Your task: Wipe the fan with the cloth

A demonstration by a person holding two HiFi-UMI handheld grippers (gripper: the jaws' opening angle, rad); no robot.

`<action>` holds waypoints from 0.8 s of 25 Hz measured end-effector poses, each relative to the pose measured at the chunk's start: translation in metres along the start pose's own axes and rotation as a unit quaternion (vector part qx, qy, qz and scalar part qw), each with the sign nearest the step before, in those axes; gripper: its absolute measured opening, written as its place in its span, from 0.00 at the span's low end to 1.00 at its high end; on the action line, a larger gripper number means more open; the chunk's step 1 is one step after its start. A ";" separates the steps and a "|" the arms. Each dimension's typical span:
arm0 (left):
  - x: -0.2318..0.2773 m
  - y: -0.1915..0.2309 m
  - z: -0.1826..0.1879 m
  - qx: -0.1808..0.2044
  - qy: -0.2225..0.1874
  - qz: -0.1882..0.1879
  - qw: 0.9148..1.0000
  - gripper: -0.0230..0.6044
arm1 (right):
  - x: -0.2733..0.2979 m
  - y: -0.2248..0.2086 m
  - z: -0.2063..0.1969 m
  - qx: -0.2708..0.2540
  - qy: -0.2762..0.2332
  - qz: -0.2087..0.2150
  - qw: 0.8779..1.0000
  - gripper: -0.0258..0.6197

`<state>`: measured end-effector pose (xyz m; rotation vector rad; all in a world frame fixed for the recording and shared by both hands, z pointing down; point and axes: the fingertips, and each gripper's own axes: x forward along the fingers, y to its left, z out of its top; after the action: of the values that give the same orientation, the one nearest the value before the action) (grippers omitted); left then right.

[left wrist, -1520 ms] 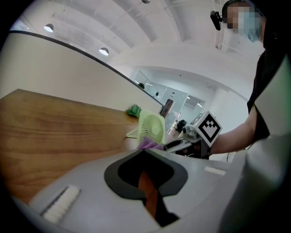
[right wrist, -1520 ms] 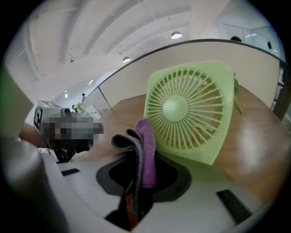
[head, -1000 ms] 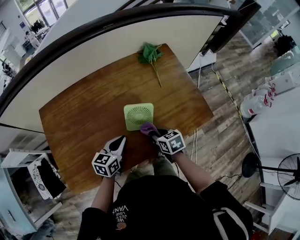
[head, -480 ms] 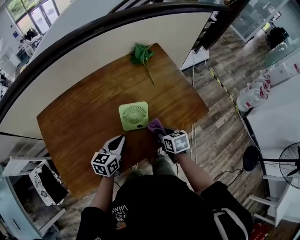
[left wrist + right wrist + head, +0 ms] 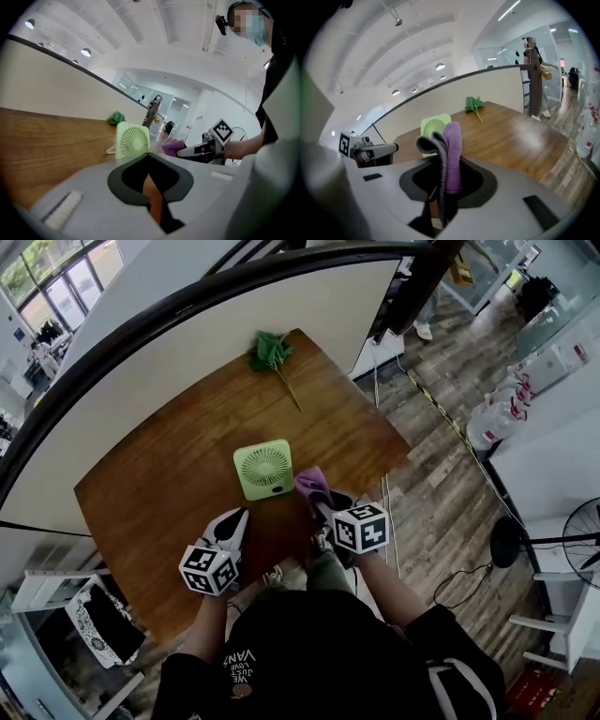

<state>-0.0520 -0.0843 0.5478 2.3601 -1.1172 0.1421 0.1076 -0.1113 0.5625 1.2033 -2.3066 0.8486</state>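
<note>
A small green square fan (image 5: 263, 468) stands propped on its stand in the middle of the wooden table (image 5: 159, 474). My right gripper (image 5: 321, 498) is shut on a folded purple and grey cloth (image 5: 312, 482), held just to the right of the fan and lifted off the table. In the right gripper view the cloth (image 5: 449, 150) sticks up between the jaws with the fan (image 5: 434, 125) behind it. My left gripper (image 5: 234, 519) hovers near the table's front edge, shut and empty, left of the fan (image 5: 133, 139).
A leafy green sprig (image 5: 272, 354) lies at the table's far edge. A curved partition wall (image 5: 234, 306) runs behind the table. To the right are wooden floor with cables (image 5: 389, 512) and a standing floor fan (image 5: 581, 554). A person (image 5: 533, 77) stands far off.
My right gripper has lifted the cloth from the fan's near right corner and moved it up and to the right. The left gripper rose a little.
</note>
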 end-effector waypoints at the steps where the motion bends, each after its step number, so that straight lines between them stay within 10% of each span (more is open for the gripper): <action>1: -0.001 0.000 0.004 0.003 -0.003 -0.001 1.000 0.06 | -0.003 0.004 0.005 0.001 -0.010 0.000 1.000 0.19; 20: -0.038 -0.011 0.072 0.044 -0.081 -0.027 0.995 0.06 | -0.046 0.069 0.067 0.019 -0.134 0.015 0.991 0.19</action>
<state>-0.0773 -0.0879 0.4700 2.5147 -1.1408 -0.0195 0.0703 -0.0992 0.4631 1.3756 -2.5347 0.7841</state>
